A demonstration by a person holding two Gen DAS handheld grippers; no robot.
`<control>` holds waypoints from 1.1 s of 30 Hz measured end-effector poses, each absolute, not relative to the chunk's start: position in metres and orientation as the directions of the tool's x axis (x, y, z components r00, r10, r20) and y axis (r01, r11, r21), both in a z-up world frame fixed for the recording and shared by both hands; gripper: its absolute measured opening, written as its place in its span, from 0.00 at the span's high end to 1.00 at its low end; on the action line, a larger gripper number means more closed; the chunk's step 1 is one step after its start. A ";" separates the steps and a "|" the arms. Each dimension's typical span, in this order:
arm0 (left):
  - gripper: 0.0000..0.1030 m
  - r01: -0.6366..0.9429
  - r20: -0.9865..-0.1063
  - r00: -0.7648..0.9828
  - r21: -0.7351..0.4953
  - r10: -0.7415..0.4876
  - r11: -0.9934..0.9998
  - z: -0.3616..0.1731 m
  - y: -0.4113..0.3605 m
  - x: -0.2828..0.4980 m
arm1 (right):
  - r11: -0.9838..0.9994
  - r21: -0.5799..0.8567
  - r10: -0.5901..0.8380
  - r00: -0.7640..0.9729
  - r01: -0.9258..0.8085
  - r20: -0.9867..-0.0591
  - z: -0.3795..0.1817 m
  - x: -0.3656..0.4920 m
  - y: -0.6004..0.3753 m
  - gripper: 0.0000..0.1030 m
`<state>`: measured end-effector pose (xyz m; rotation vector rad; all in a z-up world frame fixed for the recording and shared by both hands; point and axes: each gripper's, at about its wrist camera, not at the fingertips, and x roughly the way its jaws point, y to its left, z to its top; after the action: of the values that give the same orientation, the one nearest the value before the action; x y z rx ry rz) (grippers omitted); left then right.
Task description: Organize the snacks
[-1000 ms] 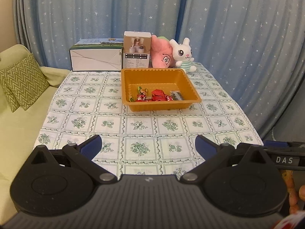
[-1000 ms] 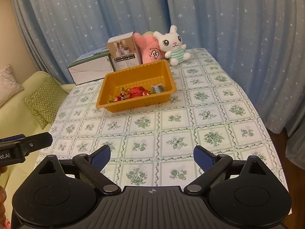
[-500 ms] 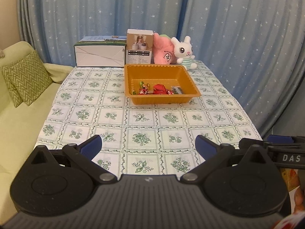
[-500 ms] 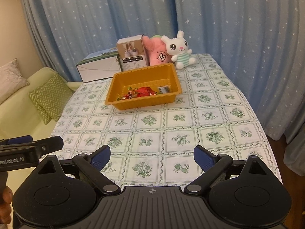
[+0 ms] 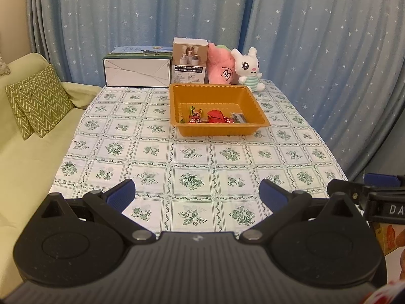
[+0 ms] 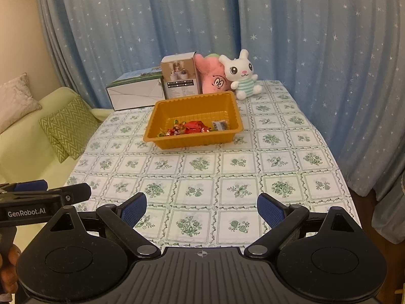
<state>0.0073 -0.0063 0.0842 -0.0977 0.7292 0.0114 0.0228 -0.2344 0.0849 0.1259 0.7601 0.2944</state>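
Left wrist view: both my tongs (image 5: pixel 197 194) (image 6: pixel 201 206) gape wide, empty, over the desk (image 5: pixel 154 167); wrapped snacks (image 5: pixel 214 117) sit in the orange tray (image 5: pixel 220 93).

Warm, dim indoor light — sharp focus, fisheye bending at edges.

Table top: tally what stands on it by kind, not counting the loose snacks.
Boxes: 2, the white flat box and the upright product box.
Plush toys: 2, the pink plush and the white rabbit.
Trays: 1, the orange tray, with wrapped snacks inside.
Total: 5.
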 end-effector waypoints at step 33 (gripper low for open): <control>0.00 -0.042 -0.668 0.744 -0.092 -0.031 0.995 0.085 -0.011 0.002 | 0.950 0.234 0.313 0.679 -0.208 -0.664 0.078 0.021 -0.236 0.09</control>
<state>0.0023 -0.0111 0.0845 -0.1039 0.7322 0.0062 0.0211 -0.2359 0.0778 0.1437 0.7705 0.2938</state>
